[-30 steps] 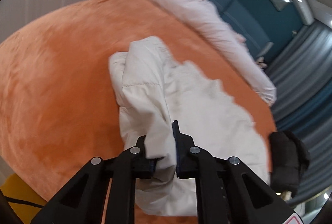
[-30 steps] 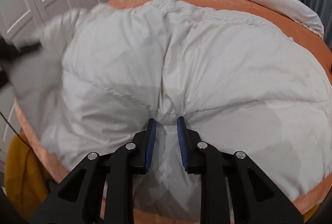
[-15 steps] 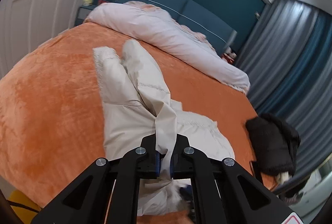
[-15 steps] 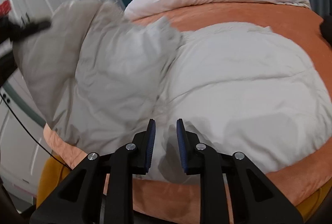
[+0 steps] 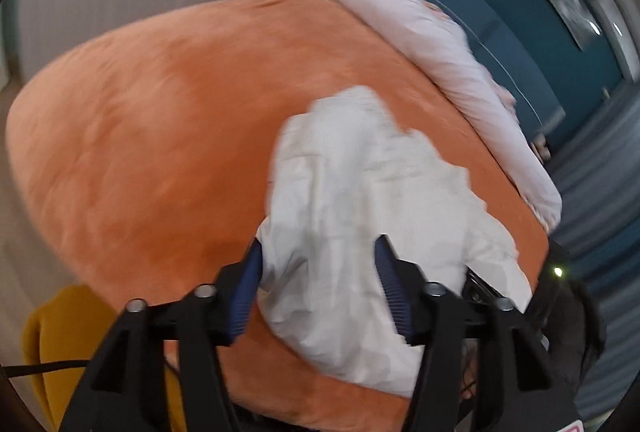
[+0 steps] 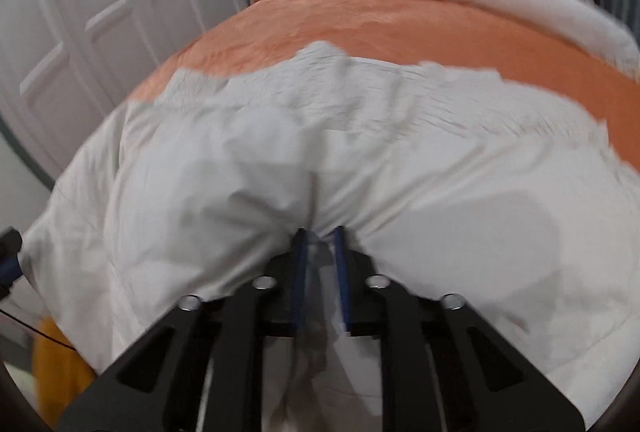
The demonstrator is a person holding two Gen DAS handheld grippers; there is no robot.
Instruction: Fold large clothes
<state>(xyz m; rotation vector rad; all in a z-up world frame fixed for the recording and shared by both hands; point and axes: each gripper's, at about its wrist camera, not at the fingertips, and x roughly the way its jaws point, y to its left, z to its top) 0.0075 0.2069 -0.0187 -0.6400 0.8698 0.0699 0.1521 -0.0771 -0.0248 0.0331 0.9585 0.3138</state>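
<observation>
Our left gripper (image 5: 318, 268) jaws are opening over the white jacket (image 5: 372, 216) at the bed (image 5: 160, 136) near edge; right gripper (image 6: 320, 244) pinches its fabric; orange bedspread lies bare leftward.

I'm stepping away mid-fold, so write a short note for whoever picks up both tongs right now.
Left tongs: jaws opening, nothing pinched; the white padded jacket lies beneath them.
Right tongs: shut on a pinch of the jacket's near edge.
Jacket: bunched on the orange bedspread, near the bed's front edge; pale duvet rolled up behind it.
Done: a side part lies over the body.
Left: smooth it, finish the folds.
</observation>
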